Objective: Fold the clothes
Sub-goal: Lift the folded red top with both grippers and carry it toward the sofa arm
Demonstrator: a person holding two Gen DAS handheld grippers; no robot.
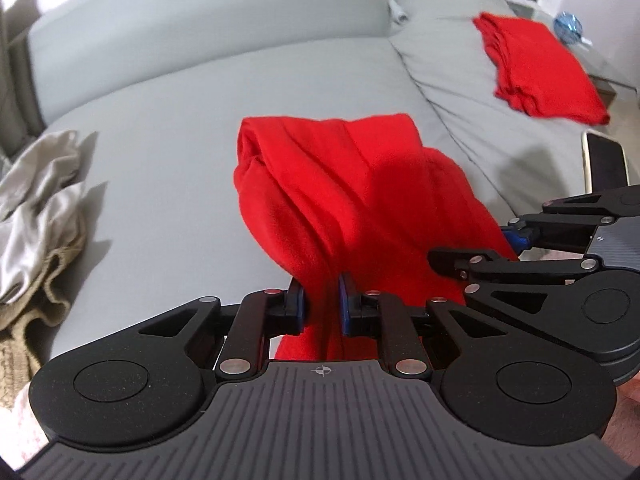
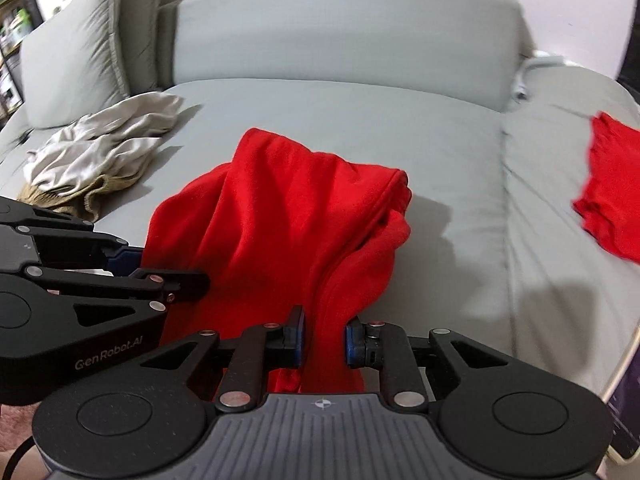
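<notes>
A bunched red garment (image 1: 344,184) (image 2: 280,216) hangs lifted above the grey sofa seat (image 1: 168,168), its far end still resting on the cushion. My left gripper (image 1: 323,304) is shut on its near edge, the blue pads (image 1: 303,304) squeezing a fold. My right gripper (image 2: 326,338) is shut on another part of the same edge. In the left wrist view the right gripper (image 1: 492,246) shows at the right, in the red cloth. In the right wrist view the left gripper (image 2: 160,266) comes in from the left.
A second red garment (image 1: 540,66) (image 2: 612,200) lies folded on the right-hand cushion. A crumpled beige and olive garment pile (image 1: 36,216) (image 2: 100,156) sits at the left. A phone (image 1: 606,160) lies at the right edge. Back cushions (image 2: 344,36) rise behind.
</notes>
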